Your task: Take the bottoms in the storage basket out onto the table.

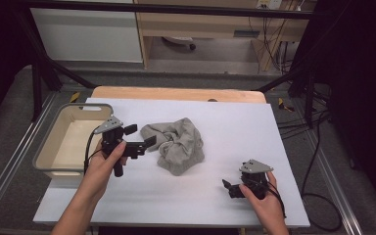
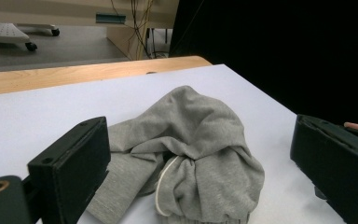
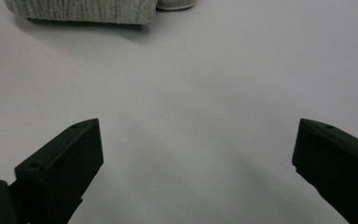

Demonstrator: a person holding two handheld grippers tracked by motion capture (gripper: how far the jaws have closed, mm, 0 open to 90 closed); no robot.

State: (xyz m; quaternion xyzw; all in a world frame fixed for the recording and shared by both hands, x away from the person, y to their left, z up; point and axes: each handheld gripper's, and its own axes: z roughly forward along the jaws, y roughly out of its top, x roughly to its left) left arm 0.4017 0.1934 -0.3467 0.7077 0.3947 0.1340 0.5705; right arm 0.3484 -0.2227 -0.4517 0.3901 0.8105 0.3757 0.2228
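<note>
A crumpled grey garment (image 1: pixel 176 144) lies in a heap at the middle of the white table top (image 1: pixel 240 127). My left gripper (image 1: pixel 141 135) is held just to the garment's left, open, its jaws pointing at the cloth. In the left gripper view the garment (image 2: pixel 191 149) sits between and just beyond the spread jaws of that gripper (image 2: pixel 198 140), with a white-trimmed edge showing. My right gripper (image 1: pixel 228 187) rests low near the table's front right, open and holding nothing. In the right gripper view this gripper (image 3: pixel 196 135) faces bare white surface, with the garment's ribbed hem (image 3: pixel 79 11) at the top.
A beige plastic bin (image 1: pixel 46 142) stands off the table's left edge, beside my left hand. A wooden strip (image 1: pixel 176 93) runs along the far edge. Black frame posts and cables (image 1: pixel 313 147) are to the right of the table.
</note>
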